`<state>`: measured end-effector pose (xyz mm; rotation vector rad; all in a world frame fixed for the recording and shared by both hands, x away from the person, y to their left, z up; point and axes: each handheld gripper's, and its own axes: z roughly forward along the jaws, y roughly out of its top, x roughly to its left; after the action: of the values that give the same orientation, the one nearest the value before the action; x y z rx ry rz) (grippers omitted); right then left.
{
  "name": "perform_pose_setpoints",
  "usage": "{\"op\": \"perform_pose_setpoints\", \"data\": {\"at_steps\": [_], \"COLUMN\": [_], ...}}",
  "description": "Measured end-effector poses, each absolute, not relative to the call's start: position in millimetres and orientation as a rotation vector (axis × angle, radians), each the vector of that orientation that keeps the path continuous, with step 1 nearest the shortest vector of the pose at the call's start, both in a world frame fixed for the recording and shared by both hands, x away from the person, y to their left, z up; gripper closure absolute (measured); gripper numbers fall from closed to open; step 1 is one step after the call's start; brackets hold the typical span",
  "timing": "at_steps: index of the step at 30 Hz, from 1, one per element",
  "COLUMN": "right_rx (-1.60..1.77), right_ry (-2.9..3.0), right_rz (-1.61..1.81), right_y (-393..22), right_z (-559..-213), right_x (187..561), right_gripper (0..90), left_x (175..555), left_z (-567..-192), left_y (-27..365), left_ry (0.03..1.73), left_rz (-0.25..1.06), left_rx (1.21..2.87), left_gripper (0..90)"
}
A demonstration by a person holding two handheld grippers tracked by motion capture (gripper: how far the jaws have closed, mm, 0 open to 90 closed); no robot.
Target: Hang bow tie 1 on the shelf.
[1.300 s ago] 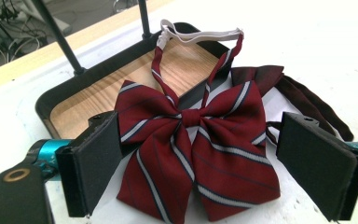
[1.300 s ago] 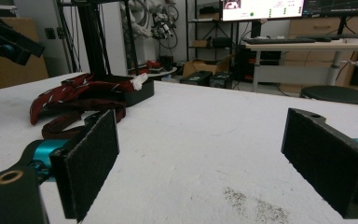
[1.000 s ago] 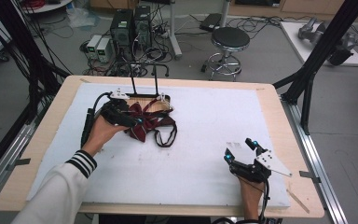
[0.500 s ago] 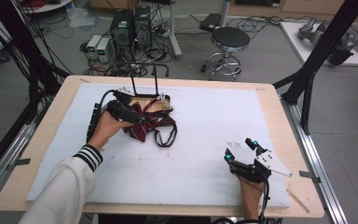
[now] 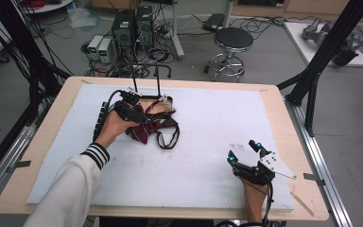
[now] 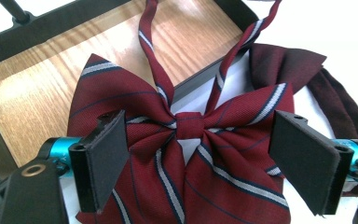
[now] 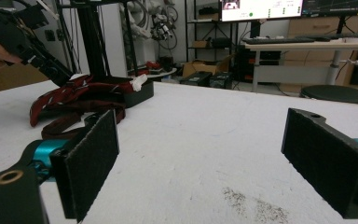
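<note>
While the bow tie half hides the tray, both claws gape wide, holding nothing

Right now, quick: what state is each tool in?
Left tool: open, jaws either side of the striped bow tie, not gripping it.
Right tool: open, holding nothing, over the white table.
</note>
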<state>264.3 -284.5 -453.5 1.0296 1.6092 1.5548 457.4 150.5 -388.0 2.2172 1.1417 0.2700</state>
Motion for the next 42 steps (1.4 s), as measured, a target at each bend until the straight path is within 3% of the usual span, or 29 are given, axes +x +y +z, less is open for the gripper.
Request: {"op": "perform_pose_setpoints", "data": {"at_steps": [16, 29, 42], "right_rx": [1.032, 1.031, 1.028], "right_ry": [1.608, 1.609, 1.606], "right_rz": [1.558, 1.557, 1.558], "right_y": [-284.6, -284.6, -284.8], "right_z": [-453.5, -453.5, -453.4], "right_x": [264.2, 264.2, 264.4], "right_gripper": [10.2, 10.2, 10.2], "left_x": [464.6, 463.8, 466.8], "left_z": [-397.7, -401.3, -409.8], "left_y": [142.2, 137.1, 133.3], "left_ry": [1.190, 1.244, 1.288], "left_rz": [0.257, 0.233, 0.193], "left_rx": [2.246, 2.252, 2.253], "left_gripper": [26.2, 40.1, 44.7]}}
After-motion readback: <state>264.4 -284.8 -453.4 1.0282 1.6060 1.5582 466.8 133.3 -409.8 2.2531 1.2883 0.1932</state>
